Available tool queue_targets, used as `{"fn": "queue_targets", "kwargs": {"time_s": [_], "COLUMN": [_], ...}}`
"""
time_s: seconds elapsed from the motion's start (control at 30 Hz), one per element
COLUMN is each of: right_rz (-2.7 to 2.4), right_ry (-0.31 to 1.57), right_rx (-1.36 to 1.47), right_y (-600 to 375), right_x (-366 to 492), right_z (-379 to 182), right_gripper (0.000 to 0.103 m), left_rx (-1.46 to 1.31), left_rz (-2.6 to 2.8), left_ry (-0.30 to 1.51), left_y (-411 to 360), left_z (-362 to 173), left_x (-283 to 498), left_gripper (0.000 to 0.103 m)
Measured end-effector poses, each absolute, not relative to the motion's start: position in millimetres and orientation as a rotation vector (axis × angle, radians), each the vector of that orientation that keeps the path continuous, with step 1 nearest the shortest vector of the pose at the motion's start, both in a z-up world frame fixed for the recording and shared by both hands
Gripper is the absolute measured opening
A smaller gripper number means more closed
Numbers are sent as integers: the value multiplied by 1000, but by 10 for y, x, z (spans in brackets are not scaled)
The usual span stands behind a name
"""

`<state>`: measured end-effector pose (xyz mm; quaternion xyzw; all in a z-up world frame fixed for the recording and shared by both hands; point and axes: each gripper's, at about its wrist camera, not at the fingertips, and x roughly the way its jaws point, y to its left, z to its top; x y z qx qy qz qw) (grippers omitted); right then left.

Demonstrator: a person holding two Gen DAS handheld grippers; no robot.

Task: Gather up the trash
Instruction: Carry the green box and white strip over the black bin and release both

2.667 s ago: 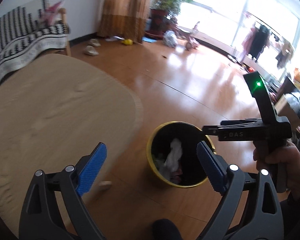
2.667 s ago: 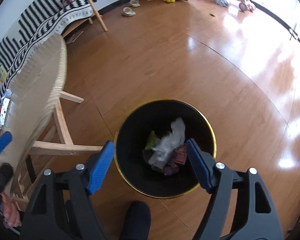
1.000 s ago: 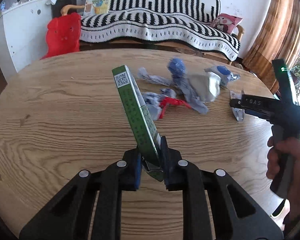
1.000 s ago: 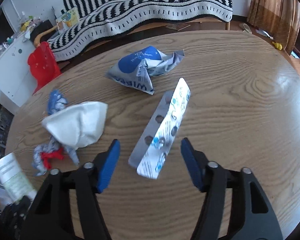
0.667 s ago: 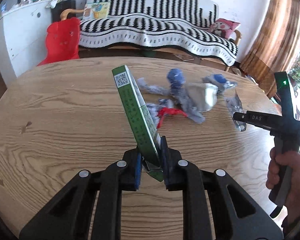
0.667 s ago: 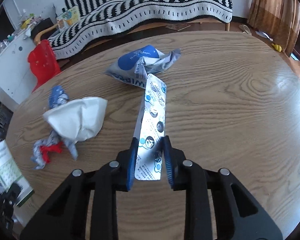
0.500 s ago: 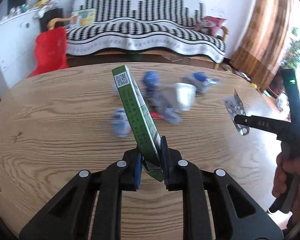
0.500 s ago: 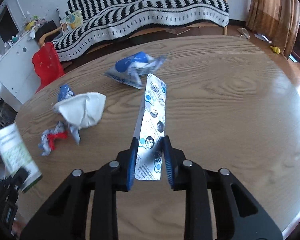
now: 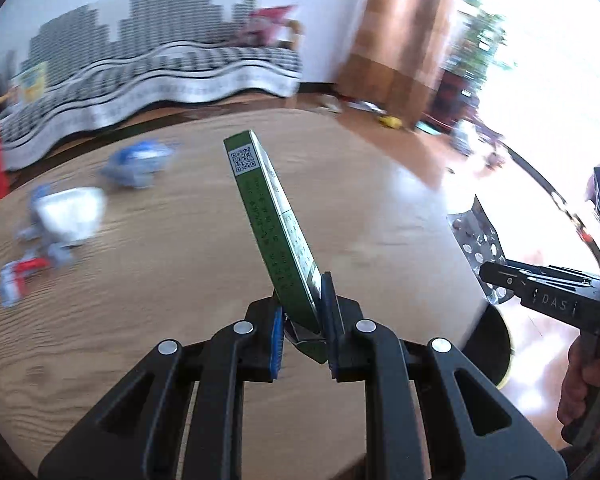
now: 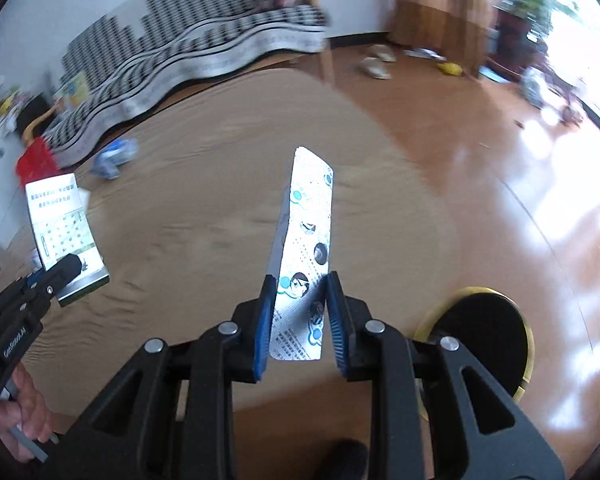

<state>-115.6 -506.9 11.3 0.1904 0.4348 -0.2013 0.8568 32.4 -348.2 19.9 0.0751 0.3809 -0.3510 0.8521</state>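
My left gripper (image 9: pixel 300 316) is shut on a flat green box (image 9: pixel 270 220) with a QR code, held upright above the round wooden table (image 9: pixel 160 280); the box also shows in the right wrist view (image 10: pixel 64 228). My right gripper (image 10: pixel 300 312) is shut on a silver blister pack (image 10: pixel 306 248), which also shows in the left wrist view (image 9: pixel 478 240). A black bin with a yellow rim (image 10: pixel 484 336) stands on the floor past the table's right edge. A crumpled white tissue (image 9: pixel 70 212), a blue wrapper (image 9: pixel 136 162) and a red-and-blue scrap (image 9: pixel 20 274) lie on the table.
A striped sofa (image 9: pixel 140 76) stands behind the table. A red stool (image 10: pixel 36 158) is at the left. Slippers (image 10: pixel 374 68) and a yellow toy (image 10: pixel 452 67) lie on the wooden floor by the curtain (image 9: pixel 400 40).
Both grippers closed on the box and the blister pack, lifted them, and have swung right toward the bin. The remaining trash has slid to the left of view.
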Motion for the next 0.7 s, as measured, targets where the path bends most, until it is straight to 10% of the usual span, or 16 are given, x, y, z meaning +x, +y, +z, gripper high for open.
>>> {"fn": "queue_targets", "kwargs": {"time_s": [0.7], "right_rz": [-650], "right_ry": [1017], "right_rx": [684], "right_y": [-6642], "right_x": [-3048], "right_z": [-762], "right_gripper": [26], "left_rx": [380], "left_rz": [-1165], "left_ry": [852], "left_y": [-5613], "left_z": [-464], "left_x": [-1197], "left_gripper": [16]}}
